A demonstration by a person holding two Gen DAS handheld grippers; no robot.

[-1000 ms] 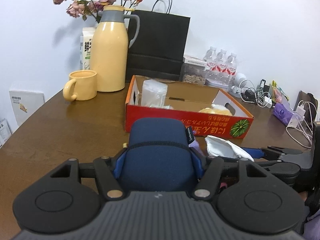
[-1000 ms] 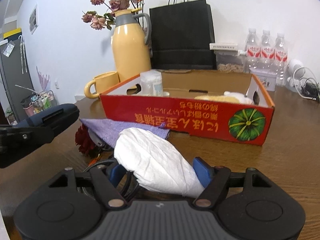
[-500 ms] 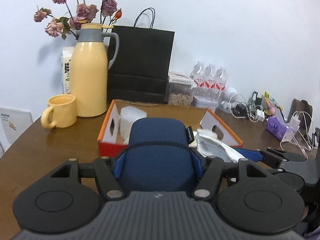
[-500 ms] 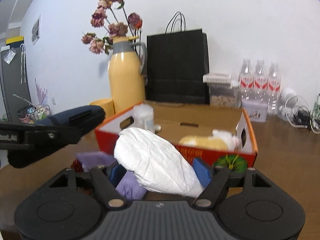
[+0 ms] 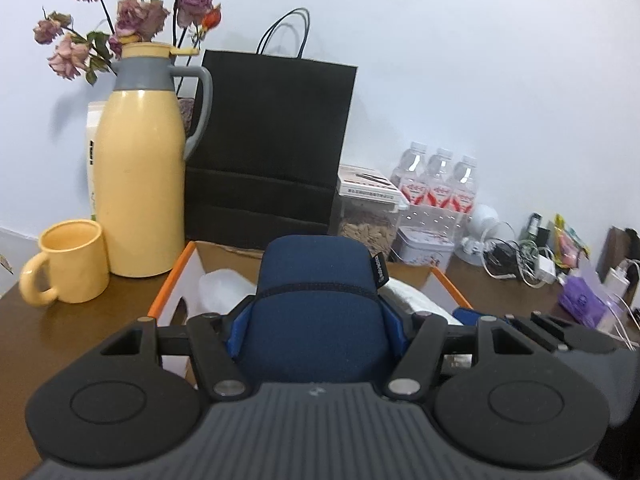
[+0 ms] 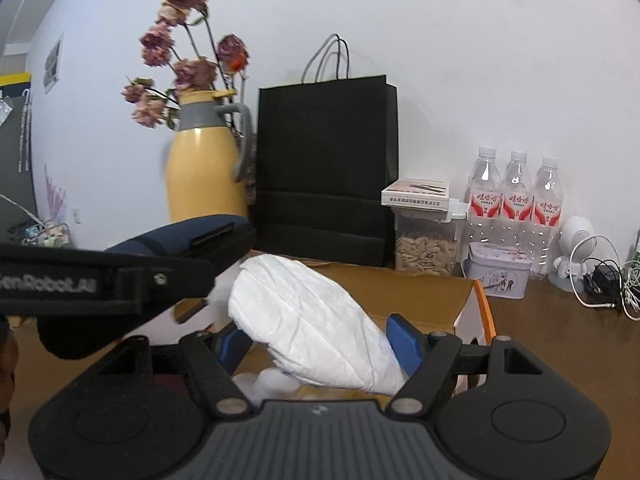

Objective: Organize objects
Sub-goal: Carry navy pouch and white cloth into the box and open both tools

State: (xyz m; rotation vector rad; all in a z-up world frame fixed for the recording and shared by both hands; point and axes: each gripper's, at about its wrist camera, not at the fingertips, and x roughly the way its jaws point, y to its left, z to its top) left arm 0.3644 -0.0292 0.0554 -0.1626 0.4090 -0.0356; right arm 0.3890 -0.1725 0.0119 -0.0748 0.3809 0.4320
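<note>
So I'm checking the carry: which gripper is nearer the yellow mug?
Left. The left gripper, shut on a navy pouch, is just right of the yellow mug. The right gripper, holding a white packet, sits further right.

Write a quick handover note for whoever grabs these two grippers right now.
Left gripper: shut on the navy pouch, held above the cardboard box.
Right gripper: shut on the white bundle, also over the box.
Done: a white container and something yellow and white already lie in the box.
Left: lower and release both inside.
</note>
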